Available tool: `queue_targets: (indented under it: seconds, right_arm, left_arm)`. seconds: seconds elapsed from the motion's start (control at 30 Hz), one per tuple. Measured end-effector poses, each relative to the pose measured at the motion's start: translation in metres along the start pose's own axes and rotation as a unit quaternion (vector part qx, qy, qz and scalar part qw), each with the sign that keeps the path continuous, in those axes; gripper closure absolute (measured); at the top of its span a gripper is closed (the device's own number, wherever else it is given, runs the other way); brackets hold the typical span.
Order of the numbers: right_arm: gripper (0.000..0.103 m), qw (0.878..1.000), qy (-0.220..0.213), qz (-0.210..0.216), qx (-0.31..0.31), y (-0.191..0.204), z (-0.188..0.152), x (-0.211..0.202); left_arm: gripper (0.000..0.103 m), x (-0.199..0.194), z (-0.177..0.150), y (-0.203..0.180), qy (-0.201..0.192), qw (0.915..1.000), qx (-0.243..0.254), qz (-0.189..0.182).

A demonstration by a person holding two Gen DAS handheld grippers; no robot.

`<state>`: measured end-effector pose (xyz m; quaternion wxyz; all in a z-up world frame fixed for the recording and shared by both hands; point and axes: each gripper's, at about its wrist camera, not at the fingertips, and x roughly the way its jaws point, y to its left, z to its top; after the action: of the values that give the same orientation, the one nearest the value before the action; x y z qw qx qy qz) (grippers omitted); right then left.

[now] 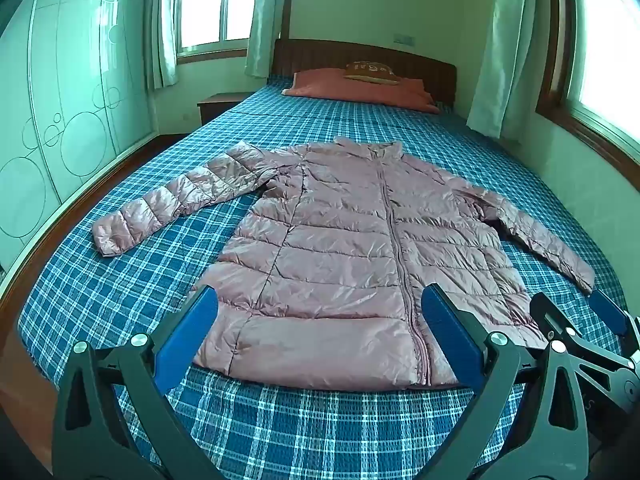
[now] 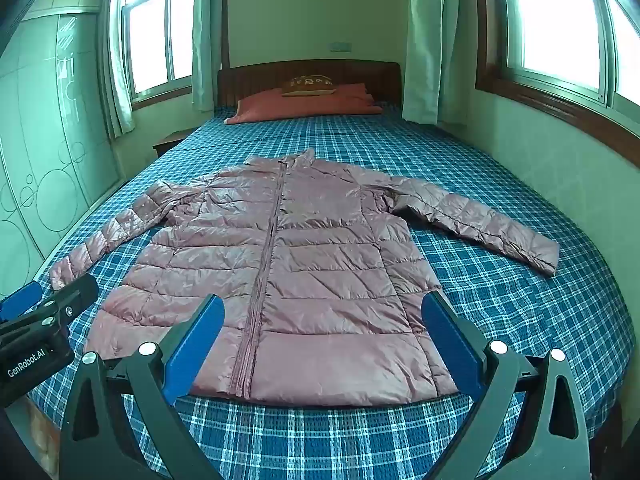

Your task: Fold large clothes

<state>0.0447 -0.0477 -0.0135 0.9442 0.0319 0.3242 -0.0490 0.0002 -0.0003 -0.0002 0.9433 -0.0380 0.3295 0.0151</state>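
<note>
Jacket (image 1: 344,248), pink and quilted, lies flat and unfolded ahead of left gripper (image 1: 320,332) and right gripper (image 2: 324,336), both spread wide, grasping nothing; best pinch each sleeve cuff and fold inward.

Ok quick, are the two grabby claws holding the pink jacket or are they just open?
Left gripper: open, holding nothing, above the jacket hem.
Right gripper: open, holding nothing, also over the hem.
</note>
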Motion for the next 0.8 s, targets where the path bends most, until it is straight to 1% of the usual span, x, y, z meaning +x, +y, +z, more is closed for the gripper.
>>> queue_targets:
  seconds: [0.5, 0.8]
  right_arm:
    - [0.005, 1.0, 0.0, 0.002, 0.001, -0.0018, -0.0004, -0.0007]
    - [0.005, 1.0, 0.001, 0.002, 0.0, -0.0004, -0.0014, -0.0012]
  left_arm:
    - [0.002, -0.0027, -0.0019, -0.0058, 0.005, 1.0, 0.001, 0.003]
    - [0.002, -0.0007, -0.004, -0.0021, 0.006, 1.0, 0.0, 0.001]
